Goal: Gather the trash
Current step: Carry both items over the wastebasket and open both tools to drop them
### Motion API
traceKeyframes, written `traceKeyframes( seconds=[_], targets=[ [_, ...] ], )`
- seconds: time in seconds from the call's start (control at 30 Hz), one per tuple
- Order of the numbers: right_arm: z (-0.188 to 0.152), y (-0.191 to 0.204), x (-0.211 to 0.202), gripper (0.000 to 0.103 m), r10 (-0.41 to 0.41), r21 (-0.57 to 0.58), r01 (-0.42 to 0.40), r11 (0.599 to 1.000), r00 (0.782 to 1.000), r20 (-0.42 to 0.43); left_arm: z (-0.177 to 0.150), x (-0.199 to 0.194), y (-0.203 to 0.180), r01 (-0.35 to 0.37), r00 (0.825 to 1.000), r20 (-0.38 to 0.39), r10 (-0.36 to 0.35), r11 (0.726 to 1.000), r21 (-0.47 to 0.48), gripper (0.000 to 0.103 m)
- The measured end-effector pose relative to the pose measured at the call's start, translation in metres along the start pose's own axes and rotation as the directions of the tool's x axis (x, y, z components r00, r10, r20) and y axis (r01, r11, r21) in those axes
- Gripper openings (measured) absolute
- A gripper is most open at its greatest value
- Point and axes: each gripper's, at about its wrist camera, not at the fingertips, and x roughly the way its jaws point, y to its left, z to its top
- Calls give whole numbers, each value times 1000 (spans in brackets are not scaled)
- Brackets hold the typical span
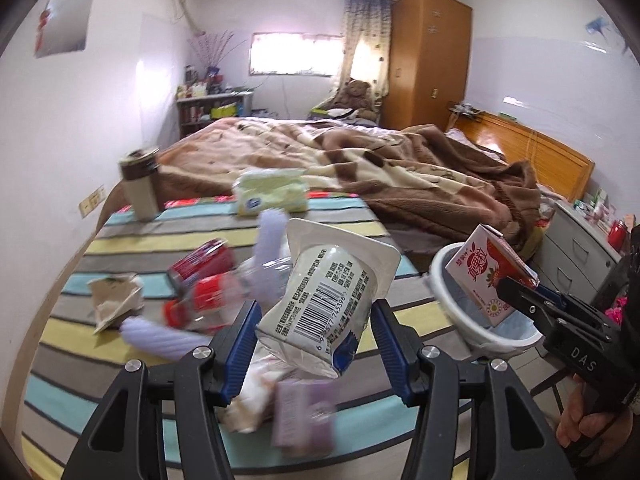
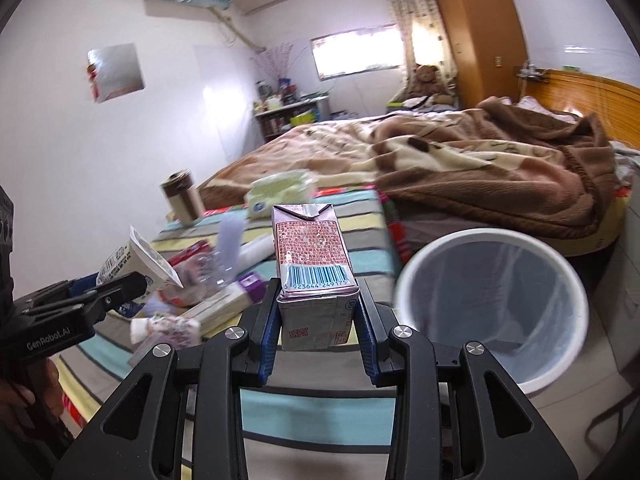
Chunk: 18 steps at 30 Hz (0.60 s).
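Carry-to-bin step. Left gripper clamps a yogurt cup; right gripper clamps a milk carton. Next: reach over white bin, lower right, then release.

Bin right of table; bed behind.

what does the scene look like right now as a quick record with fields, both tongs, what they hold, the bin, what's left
left tongs: shut on yogurt cup, lifted off the table
right tongs: shut on drink carton, upright
trash bin: white, lined, beside the striped table
left on table: red can, tissue pack, tumbler, crumpled wrappers
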Motion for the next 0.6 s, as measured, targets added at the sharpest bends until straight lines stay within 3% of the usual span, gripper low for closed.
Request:
traceKeyframes(
  seconds=[0.23, 0.6],
  targets=[
    [5, -35, -8, 35, -95, 49, 94, 994, 995, 13, 9, 20, -60, 96, 995, -14, -95, 995, 41, 57],
    [-3, -89, -1, 35, -207, 106, 212, 972, 977, -53, 12, 66, -130, 199, 978, -83, -192, 976, 89, 57]
  ],
)
